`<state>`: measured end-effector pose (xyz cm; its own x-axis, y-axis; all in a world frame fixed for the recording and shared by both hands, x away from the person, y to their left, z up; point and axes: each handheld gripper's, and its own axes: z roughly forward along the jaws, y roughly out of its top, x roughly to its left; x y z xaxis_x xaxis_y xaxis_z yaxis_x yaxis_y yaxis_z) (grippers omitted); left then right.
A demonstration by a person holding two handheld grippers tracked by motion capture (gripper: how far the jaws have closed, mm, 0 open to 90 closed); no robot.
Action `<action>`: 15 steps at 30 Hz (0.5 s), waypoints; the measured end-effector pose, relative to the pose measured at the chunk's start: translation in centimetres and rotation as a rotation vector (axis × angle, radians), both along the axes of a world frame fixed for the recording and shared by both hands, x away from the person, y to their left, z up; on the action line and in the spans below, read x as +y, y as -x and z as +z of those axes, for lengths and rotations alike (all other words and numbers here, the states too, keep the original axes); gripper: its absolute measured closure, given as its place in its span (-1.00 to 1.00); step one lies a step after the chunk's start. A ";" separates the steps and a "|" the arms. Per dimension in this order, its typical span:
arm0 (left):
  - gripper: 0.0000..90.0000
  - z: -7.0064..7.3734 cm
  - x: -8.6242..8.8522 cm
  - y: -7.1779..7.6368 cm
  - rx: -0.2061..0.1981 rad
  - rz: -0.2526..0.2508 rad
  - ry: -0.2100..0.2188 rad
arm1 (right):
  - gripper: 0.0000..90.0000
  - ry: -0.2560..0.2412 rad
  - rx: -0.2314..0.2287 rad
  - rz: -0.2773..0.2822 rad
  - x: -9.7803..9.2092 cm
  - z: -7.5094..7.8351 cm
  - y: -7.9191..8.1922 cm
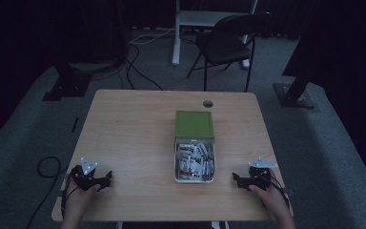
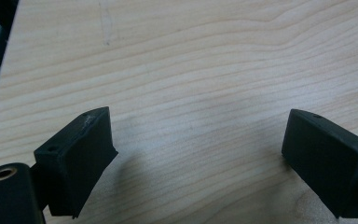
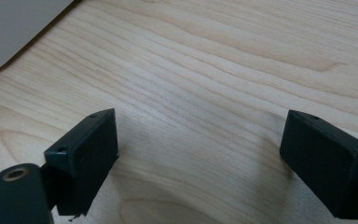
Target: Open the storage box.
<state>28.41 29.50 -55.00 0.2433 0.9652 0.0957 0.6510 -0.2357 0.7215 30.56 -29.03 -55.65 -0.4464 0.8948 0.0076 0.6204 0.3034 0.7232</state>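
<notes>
tongs on the left first: left gripper (image 1: 106, 181) rests at the near left corner of the table (image 1: 133, 124), jaws spread wide over bare wood, nothing between them. moving right, the box (image 1: 194, 160) sits mid-table, a clear tray packed with small white and red packets, and its green lid (image 1: 194, 124) lies just beyond it on the far side, touching or nearly so. the box's long axis runs near-to-far. further right, right gripper (image 1: 236, 180) sits at the near right edge, jaws also wide and empty, pointing left toward the box. the box lies between the two, a bit closer to the right gripper, so i'd guess that hand has the shorter reach.
</notes>
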 end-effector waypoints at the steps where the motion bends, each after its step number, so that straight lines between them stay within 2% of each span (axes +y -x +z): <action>1: -0.78 0.0 0.0 -0.1 0.010 0.005 0.002 | -0.76 0.000 0.000 0.000 0.0 0.0 0.0; 4: -0.78 0.0 0.1 -0.3 0.017 0.019 0.016 | -0.76 0.000 0.000 0.000 0.0 0.0 0.0; 7: -0.78 -0.1 0.0 -0.5 0.051 0.042 0.074 | -0.76 0.000 0.000 0.000 0.0 0.0 0.0; 15: -0.78 -0.1 -0.2 -0.6 0.050 0.051 0.075 | -0.76 0.000 0.001 0.000 0.0 0.0 0.0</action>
<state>28.98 29.32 -55.10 0.1965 0.9804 0.0112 0.6963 -0.1476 0.7024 30.56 -29.00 -55.64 -0.4465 0.8948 0.0079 0.6214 0.3037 0.7222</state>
